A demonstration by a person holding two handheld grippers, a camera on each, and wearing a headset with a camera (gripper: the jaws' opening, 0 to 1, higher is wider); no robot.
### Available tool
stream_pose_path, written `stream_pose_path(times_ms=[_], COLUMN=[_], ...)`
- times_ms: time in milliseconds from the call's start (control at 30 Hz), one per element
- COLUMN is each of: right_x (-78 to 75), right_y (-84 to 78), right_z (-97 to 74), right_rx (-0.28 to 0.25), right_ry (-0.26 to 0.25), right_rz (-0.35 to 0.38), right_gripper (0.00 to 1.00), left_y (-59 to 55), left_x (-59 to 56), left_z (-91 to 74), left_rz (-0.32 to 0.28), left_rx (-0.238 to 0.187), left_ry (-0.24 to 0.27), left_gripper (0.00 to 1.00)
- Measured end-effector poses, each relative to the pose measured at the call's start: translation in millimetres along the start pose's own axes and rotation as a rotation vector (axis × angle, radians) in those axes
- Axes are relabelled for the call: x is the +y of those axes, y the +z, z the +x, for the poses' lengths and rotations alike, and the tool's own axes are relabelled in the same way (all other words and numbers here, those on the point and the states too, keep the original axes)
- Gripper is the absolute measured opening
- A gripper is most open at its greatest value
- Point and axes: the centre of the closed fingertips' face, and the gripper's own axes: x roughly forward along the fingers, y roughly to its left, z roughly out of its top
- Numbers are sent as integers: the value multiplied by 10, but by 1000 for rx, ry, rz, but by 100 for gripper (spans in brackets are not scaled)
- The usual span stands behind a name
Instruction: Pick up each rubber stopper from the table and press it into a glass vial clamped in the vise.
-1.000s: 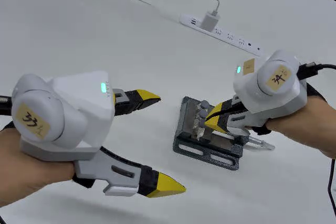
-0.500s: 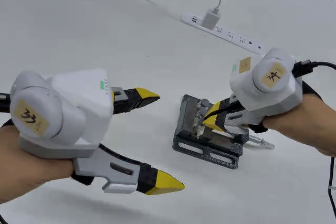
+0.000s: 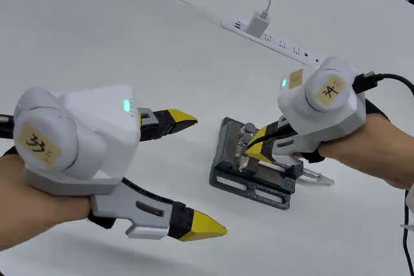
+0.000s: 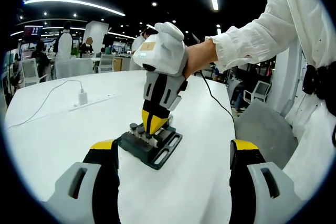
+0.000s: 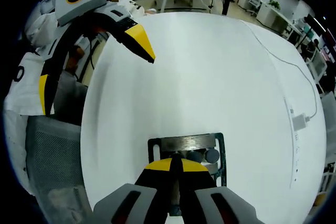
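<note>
Head view: the left hand-held gripper [image 3: 194,171] hovers above the white counter [image 3: 129,43], jaws spread wide with nothing between them. The right hand-held gripper [image 3: 253,151] has its yellow tips pinched together and pressed down into the dark vise [image 3: 249,182], just beside two grey stoppers [image 3: 248,129] standing in it. A white power strip [image 3: 278,42] lies farther back.

Left gripper view: its own jaws gape either side of the vise, apart from it. The right one points steeply down onto the vise, held by a hand in a white sleeve [image 4: 247,45]. Behind is an open office with ceiling light strips [image 4: 73,3].

Right gripper view: its jaws are closed tip to tip over the vise, with two round stoppers just beside them. Whether a stopper sits under the tips cannot be told.
</note>
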Motion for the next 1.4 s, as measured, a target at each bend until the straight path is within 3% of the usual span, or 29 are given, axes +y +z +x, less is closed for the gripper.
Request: stream_pose_path(times_ms=[1067,1267,1400], right_x=[3,-19,-1], right_y=[6,-1,-11], right_z=[36,17,2], right_rx=[119,84,51], right_ry=[17,13,-10], right_rz=[-82,-34,-45], right_gripper=[0,0,0], left_y=[90,101,95], left_x=[-17,-41,-31], left_z=[50,56,26], left_rz=[13,16,22], left_rx=[-17,-14,0], left_ry=[-7,-12,-6], left_gripper=[86,86,86])
